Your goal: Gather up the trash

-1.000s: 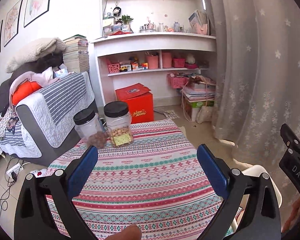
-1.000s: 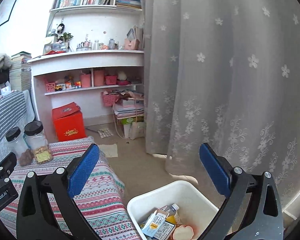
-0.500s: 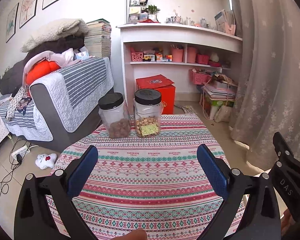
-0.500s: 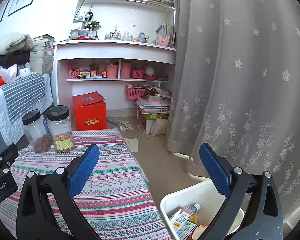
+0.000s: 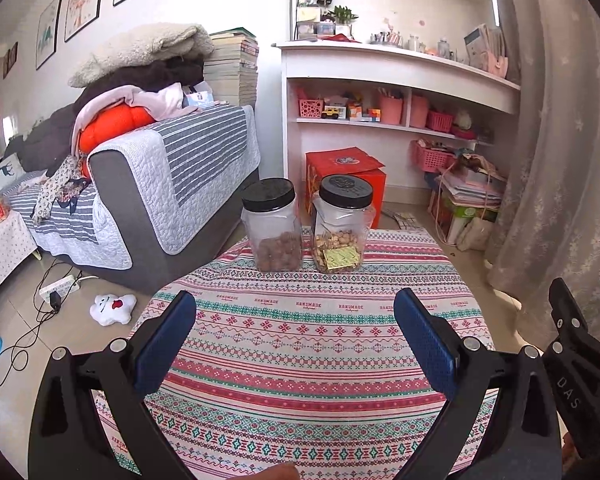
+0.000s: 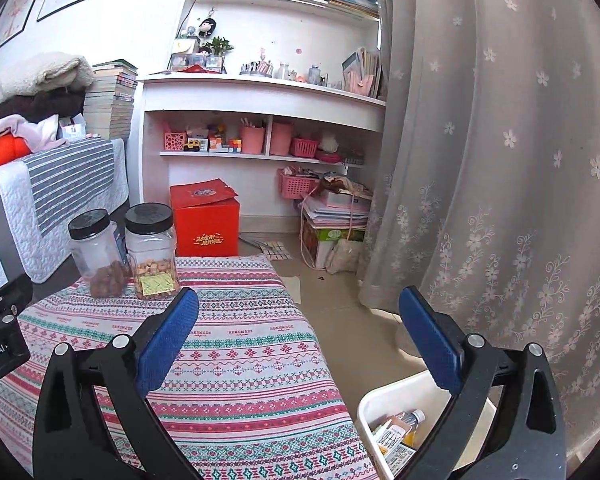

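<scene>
Both jaws are standing wide apart and are holding nothing: my left gripper [image 5: 294, 344] is hovering over the patterned cloth of the table [image 5: 320, 344], and my right gripper [image 6: 300, 344] is hanging over the table's right edge, near the white trash bin [image 6: 416, 400] that is standing on the floor just beside the table.

Trash that I can see is lying inside this bin: a small plastic bottle [image 6: 406, 420] with a white cap and an orange-brown body, and a flat printed carton [image 6: 390, 438] touching it. I am judging that these are light and thin-walled, so they would dent easily, and the bottle would be smooth and could slip. I would be taking the bottle across its body, not at the cap, and the carton across its flat faces. How much more is lying deeper in the bin is hidden by my right gripper.

On the table itself I am seeing no loose trash. Only two clear plastic jars with black lids are standing at its far end, close side by side: a jar of brown nuts [image 5: 274, 226] on the left and a jar of pale snacks [image 5: 342, 226] with a yellow-green label on the right. They are looking like food in storage, not rubbish, so I am judging the table part as nearly finished.
</scene>
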